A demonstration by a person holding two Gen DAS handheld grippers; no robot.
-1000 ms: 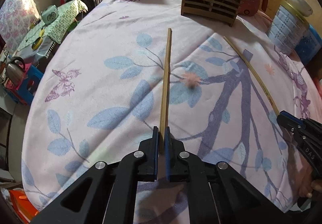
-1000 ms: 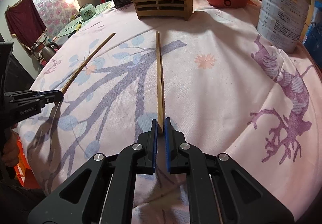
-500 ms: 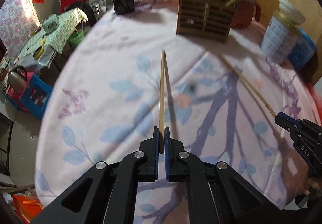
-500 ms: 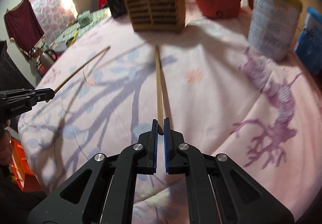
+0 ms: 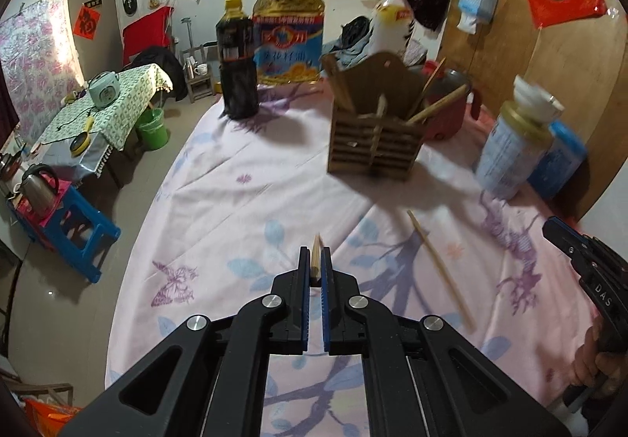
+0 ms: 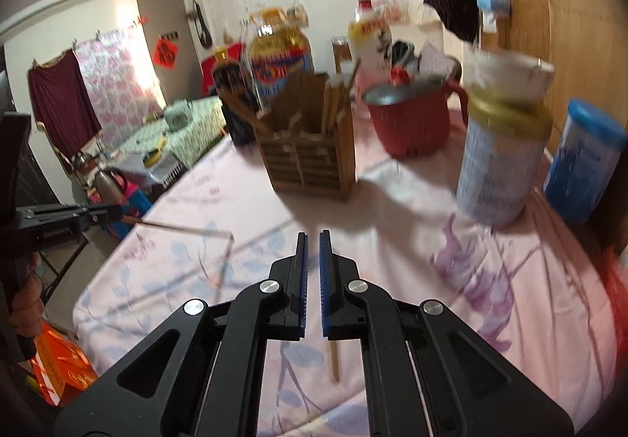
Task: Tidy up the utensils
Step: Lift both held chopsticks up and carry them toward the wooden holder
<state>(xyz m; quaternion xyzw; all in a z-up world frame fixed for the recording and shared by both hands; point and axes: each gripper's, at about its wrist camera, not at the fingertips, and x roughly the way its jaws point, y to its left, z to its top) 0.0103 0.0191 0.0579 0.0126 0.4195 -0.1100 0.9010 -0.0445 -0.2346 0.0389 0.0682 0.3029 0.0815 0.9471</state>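
both chopsticks are now lifted off the desk. left gripper [image 5: 315, 260] jaws pinch one chopstick [image 5: 315, 258]; the right gripper [image 6: 311, 240] pinches the other chopstick [image 5: 437, 268], seen clearly only in the left view. light, stiff, slippery: hold near the end. holder [image 5: 373, 146] stands near the far edge.

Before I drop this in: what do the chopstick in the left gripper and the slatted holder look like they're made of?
Chopstick: pale tan, matte, squared end, so likely bamboo or wood. Slatted holder: brown horizontal slats with a dull finish, which looks like wood or bamboo; blur hides any grain.
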